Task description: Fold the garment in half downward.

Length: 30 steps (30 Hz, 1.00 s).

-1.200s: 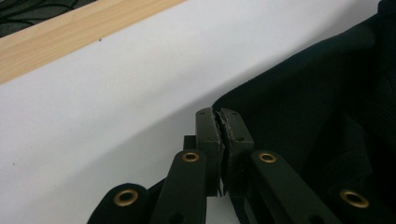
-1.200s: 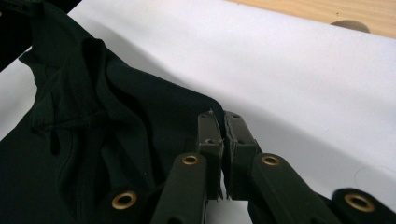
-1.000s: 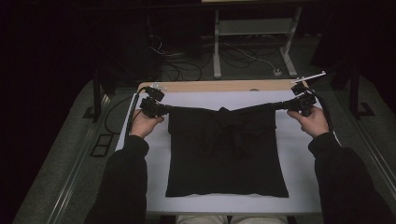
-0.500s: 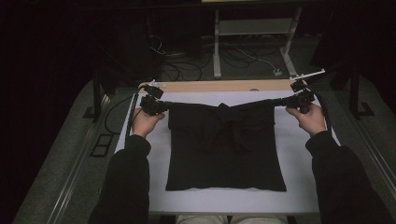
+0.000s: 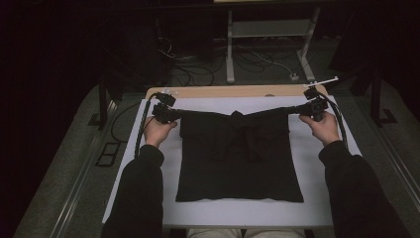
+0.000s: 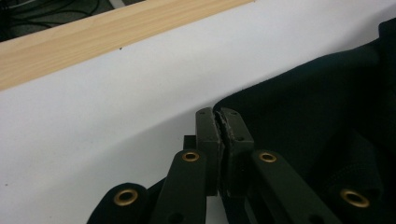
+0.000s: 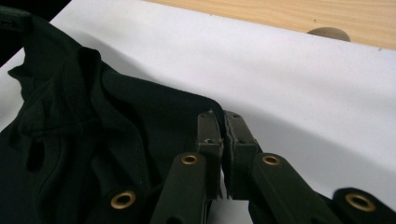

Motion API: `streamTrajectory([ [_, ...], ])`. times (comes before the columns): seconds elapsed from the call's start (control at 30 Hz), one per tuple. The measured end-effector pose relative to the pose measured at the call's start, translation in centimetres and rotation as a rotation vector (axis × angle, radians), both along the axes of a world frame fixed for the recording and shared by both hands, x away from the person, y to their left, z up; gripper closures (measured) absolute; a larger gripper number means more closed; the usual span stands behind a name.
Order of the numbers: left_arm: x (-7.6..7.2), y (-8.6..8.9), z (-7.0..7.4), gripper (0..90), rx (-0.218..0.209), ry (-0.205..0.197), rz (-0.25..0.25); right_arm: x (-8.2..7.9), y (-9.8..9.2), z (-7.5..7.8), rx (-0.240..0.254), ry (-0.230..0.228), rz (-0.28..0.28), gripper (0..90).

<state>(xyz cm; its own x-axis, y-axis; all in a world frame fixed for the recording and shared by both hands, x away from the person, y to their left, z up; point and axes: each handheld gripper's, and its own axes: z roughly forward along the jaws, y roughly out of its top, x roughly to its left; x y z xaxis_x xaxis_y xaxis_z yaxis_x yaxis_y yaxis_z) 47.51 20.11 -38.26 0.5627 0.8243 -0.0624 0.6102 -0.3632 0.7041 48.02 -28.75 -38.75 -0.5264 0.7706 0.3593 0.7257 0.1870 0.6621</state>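
Observation:
A black shirt lies spread on the white table cover, collar at the far side. Its top edge is pulled taut between both grippers. My left gripper is at the shirt's far-left corner; in the left gripper view its jaws are shut on the edge of the black fabric. My right gripper holds the far-right corner, where a strip of cloth stretches out to it. In the right gripper view its jaws are shut on the shirt's edge, with the collar to the left.
A bare wooden strip runs along the table's far edge, with a round hole in it. Beyond it, cables and a metal stand sit on the dark floor. Each gripper's cable trails over the table's side edges.
The right hand has shifted slightly inward and lower with its corner. The shirt's near hem has slid a little away from the person. The left hand has stayed put.

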Motion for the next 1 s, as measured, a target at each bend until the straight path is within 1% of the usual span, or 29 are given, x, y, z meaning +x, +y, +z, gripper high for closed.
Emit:
streamTrajectory([
  [0.07, 0.2, 0.0, -0.5, 85.9, -0.006, 0.006, 0.009, 0.2, 0.1, -0.4, 0.001, 0.005, -0.008, 84.9],
  [0.17, 0.3, -0.1, -1.3, 85.9, 0.001, 0.009, 0.016, 0.4, 0.2, -0.9, 0.003, 0.010, -0.010, 84.9],
  [0.27, 0.4, 0.1, -2.1, 85.8, -0.001, 0.023, 0.029, 0.5, 0.2, -1.4, 0.004, 0.019, -0.010, 84.9],
  [0.33, 0.5, 0.2, -2.5, 85.9, -0.014, 0.030, 0.039, 0.7, 0.2, -1.8, 0.002, 0.025, -0.016, 84.9],
  [0.43, 0.5, 0.3, -2.9, 85.8, -0.019, 0.037, 0.045, 0.9, 0.2, -2.2, 0.012, 0.037, -0.027, 84.8],
  [0.57, 0.7, 0.3, -3.2, 85.7, -0.014, 0.042, 0.048, 1.2, 0.2, -2.8, 0.009, 0.050, -0.035, 84.8],
  [0.63, 0.7, 0.2, -3.3, 85.2, -0.024, 0.042, 0.056, 1.3, 0.2, -3.1, 0.006, 0.061, -0.038, 84.7],
  [0.7, 0.8, 0.2, -3.4, 85.2, -0.022, 0.042, 0.056, 1.4, 0.2, -3.4, 0.011, 0.070, -0.044, 84.7],
  [0.77, 0.9, 0.2, -3.5, 85.2, -0.025, 0.048, 0.063, 1.6, 0.2, -3.7, 0.005, 0.078, -0.050, 84.7],
  [0.93, 1.0, 0.2, -3.8, 84.5, -0.021, 0.068, 0.065, 1.9, 0.3, -4.3, 0.009, 0.090, -0.062, 84.7],
  [1.0, 0.9, 0.2, -3.8, 84.6, -0.016, 0.057, 0.053, 1.9, 0.3, -4.5, 0.014, 0.093, -0.062, 84.5],
])
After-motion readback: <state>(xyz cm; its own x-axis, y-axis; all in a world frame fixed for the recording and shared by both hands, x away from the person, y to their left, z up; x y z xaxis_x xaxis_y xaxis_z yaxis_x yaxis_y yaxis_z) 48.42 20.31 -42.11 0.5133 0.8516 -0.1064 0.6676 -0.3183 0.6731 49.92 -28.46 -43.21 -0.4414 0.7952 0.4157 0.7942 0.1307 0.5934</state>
